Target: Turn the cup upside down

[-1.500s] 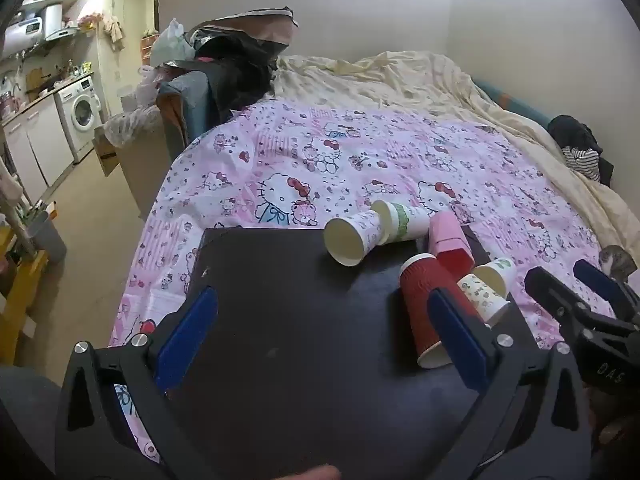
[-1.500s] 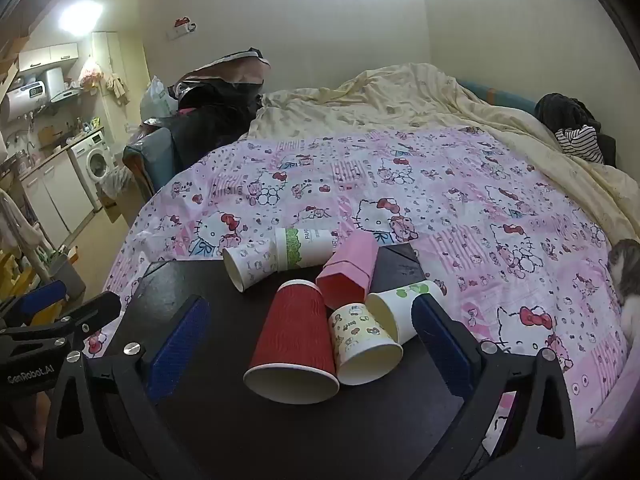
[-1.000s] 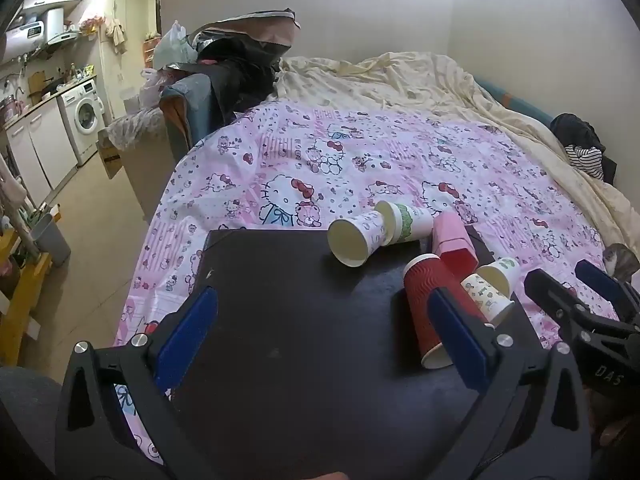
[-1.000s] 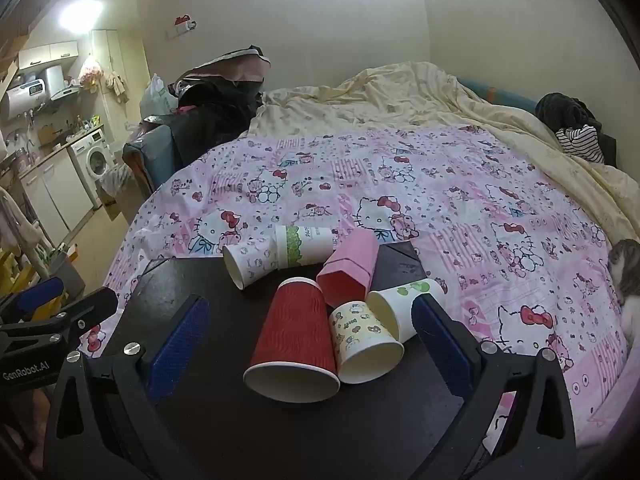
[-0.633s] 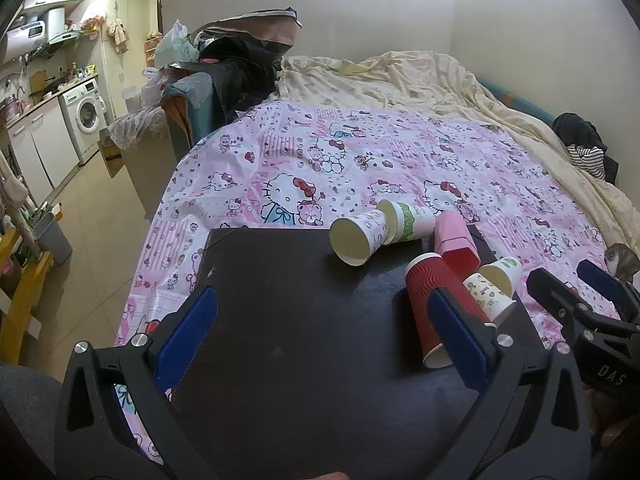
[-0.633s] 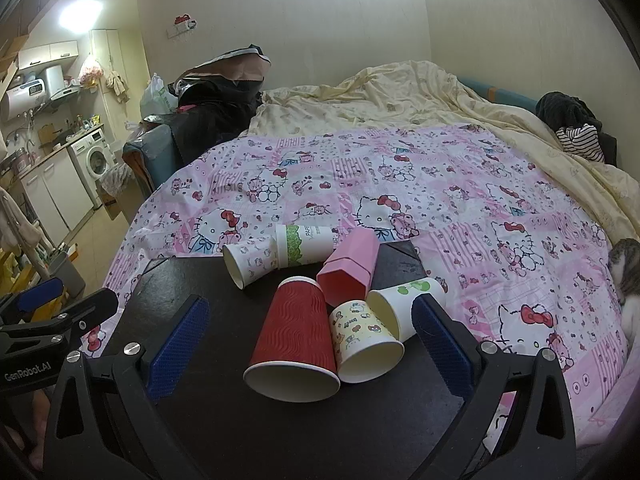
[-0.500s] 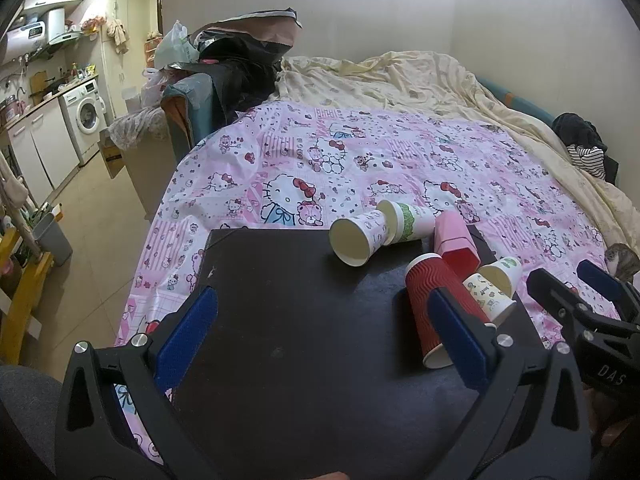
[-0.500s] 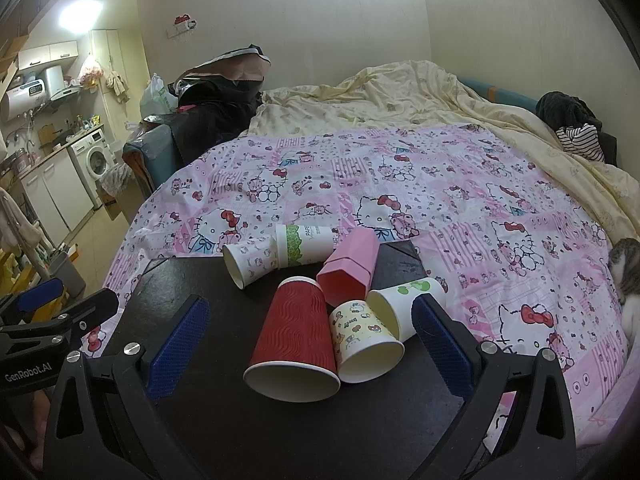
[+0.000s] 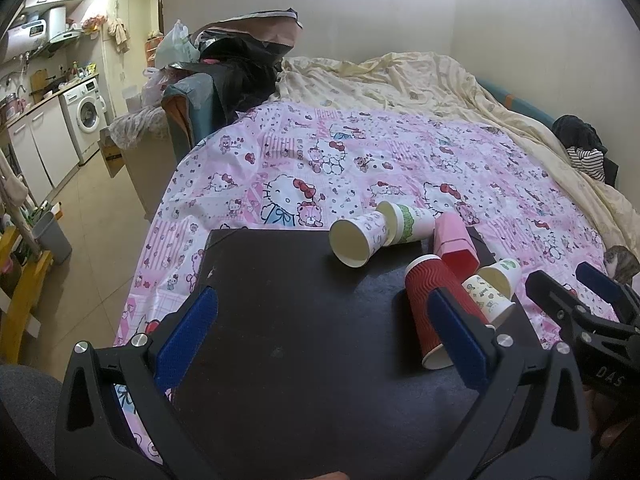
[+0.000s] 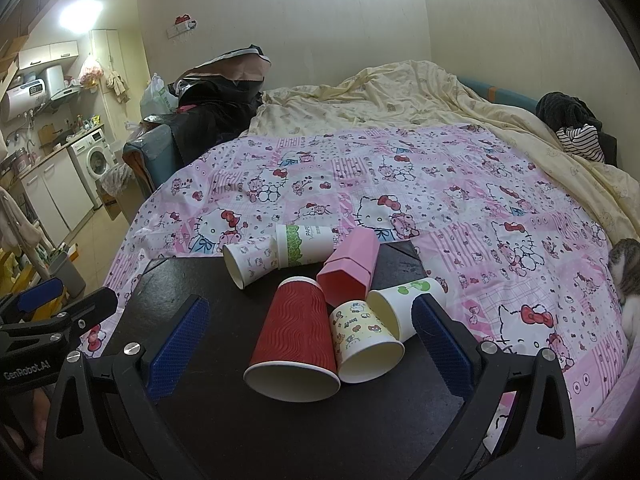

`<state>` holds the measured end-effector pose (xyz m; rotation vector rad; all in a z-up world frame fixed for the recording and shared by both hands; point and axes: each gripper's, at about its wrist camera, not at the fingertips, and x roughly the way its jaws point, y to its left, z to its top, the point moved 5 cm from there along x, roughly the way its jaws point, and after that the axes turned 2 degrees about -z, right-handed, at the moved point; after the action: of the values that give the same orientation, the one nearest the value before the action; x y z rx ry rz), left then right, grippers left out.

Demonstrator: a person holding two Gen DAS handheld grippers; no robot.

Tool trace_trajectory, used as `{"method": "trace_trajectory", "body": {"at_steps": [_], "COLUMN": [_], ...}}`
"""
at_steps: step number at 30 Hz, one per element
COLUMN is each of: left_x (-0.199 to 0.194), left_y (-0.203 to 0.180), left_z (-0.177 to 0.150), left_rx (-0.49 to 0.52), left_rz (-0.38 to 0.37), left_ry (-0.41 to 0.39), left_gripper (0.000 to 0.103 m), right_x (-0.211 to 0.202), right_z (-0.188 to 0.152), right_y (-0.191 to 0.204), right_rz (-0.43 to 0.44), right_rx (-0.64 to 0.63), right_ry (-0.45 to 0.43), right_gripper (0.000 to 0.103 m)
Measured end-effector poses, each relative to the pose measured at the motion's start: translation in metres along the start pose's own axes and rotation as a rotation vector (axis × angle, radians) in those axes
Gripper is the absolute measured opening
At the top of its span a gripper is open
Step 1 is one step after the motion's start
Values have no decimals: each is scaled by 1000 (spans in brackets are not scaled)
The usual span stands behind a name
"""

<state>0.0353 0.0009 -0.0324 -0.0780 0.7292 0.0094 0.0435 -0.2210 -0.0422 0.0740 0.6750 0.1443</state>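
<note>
Beyond the cups (image 10: 320, 312), only right wrist shows a cat (image 10: 628, 280).

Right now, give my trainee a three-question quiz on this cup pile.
1. True or false: the red ribbed cup stands upright on the black board.
2. How many cups lie on the board?
3. The right gripper is: A) shut on a cup B) open, jaws apart, holding nothing C) out of view.

Key: 1. False; it lies on its side. 2. Six. 3. B.
</note>
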Motion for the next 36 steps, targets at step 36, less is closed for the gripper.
{"method": "trace_trajectory", "body": {"at_steps": [36], "left_x": [1], "left_y": [1], "left_z": [-2], "left_rx": [1], "left_rz": [1], "left_ry": [9], "left_gripper": [103], "right_x": [2], "right_z": [0], "right_y": [2], "right_rz": [1], "right_rx": [-5], "right_ry": [4], "right_gripper": [103]}}
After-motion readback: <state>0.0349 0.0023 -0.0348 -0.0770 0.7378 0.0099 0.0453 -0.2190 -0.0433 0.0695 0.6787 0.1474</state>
